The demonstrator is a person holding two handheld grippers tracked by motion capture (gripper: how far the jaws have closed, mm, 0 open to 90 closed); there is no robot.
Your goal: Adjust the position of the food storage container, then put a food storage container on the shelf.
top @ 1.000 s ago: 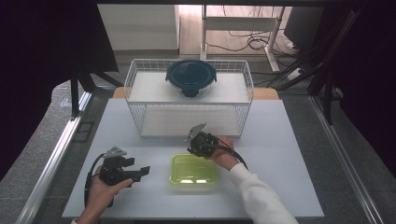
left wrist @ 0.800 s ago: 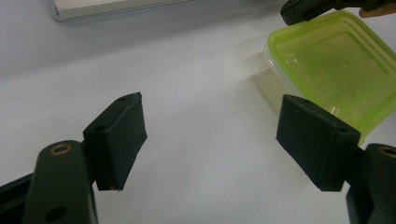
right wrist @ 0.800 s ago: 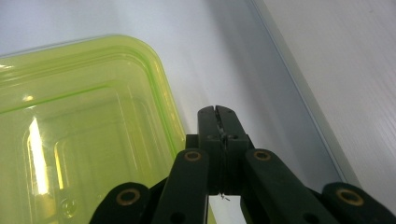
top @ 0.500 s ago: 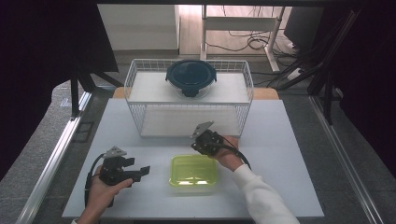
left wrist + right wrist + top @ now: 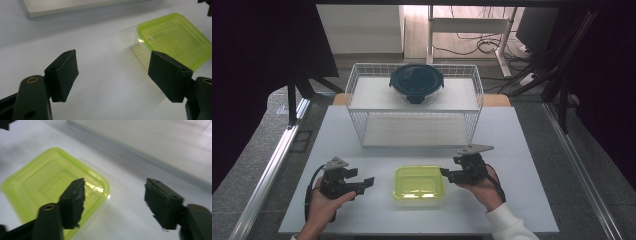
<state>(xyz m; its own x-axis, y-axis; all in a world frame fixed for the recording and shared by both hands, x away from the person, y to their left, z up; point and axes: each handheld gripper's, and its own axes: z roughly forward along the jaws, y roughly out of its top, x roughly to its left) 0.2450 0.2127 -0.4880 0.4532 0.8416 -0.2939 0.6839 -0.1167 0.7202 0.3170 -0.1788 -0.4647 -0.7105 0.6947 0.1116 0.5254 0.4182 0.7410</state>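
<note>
Right gripper (image 5: pixel 447 173) had swung from beside the wire basket (image 5: pixel 362 125) down to the container's right edge | jaws apart, green-lidded container (image 5: pixel 419 182) just ahead of them | left gripper (image 5: pixel 368 182) jaws apart, container ahead to their right, untouched | likely flanking it for a two-sided grasp

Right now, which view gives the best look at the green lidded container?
The high view: the green container shows whole, on the table between the two grippers. The left gripper view crops its right edge behind a black jaw; the right gripper view shows it blurred, with one jaw in front.

white table (image 5: pixel 522 150), wire basket (image 5: pixel 362 100), green container (image 5: pixel 419 182) (lidded)
</note>
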